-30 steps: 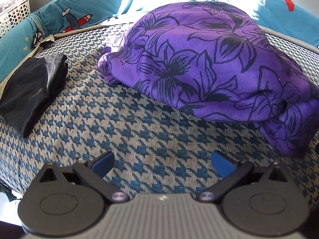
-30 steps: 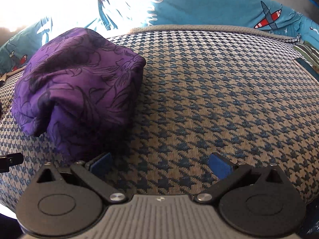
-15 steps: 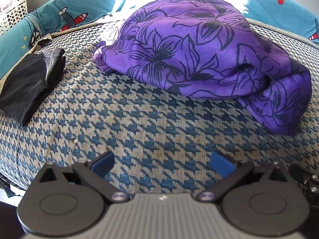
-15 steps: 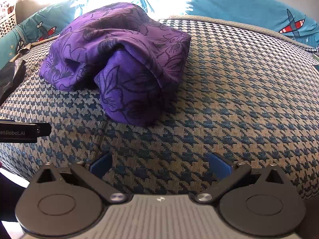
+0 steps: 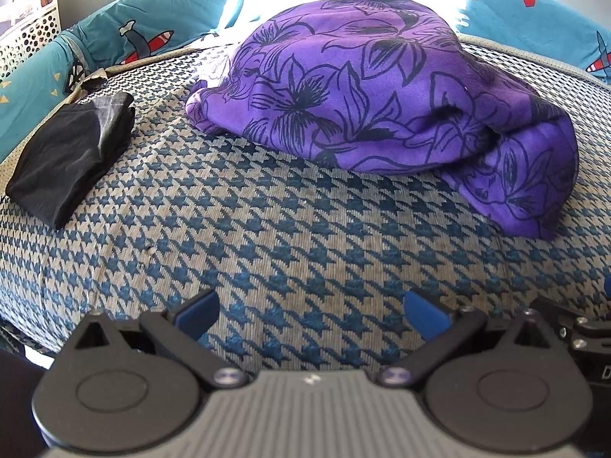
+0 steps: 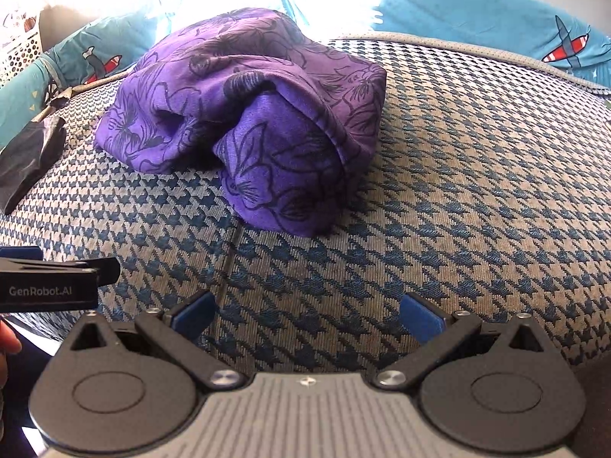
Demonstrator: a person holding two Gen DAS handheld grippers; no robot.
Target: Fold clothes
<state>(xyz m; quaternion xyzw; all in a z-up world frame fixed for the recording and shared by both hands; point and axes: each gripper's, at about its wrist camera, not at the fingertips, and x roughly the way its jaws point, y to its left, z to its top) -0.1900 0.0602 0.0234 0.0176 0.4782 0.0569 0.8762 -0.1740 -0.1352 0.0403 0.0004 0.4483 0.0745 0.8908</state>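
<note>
Purple garment (image 5: 385, 91) bundled on bed (image 5: 267, 229) – ahead-right of left gripper (image 5: 309, 315), ahead-left of right gripper (image 6: 307, 315); both fingers spread, empty.

A home, most likely a bedroom or living room. The work surface is an upholstered cushion (image 5: 290, 229) in blue-and-beige houndstooth weave, edged with piping. Around it lie teal bed linens (image 5: 126, 42) printed with cartoon aeroplanes. A white perforated plastic laundry basket (image 5: 26, 38) stands at the far left. Folded clothes rest on the cushion: a purple floral garment (image 5: 382, 87) and a black one (image 5: 68, 152).
</note>
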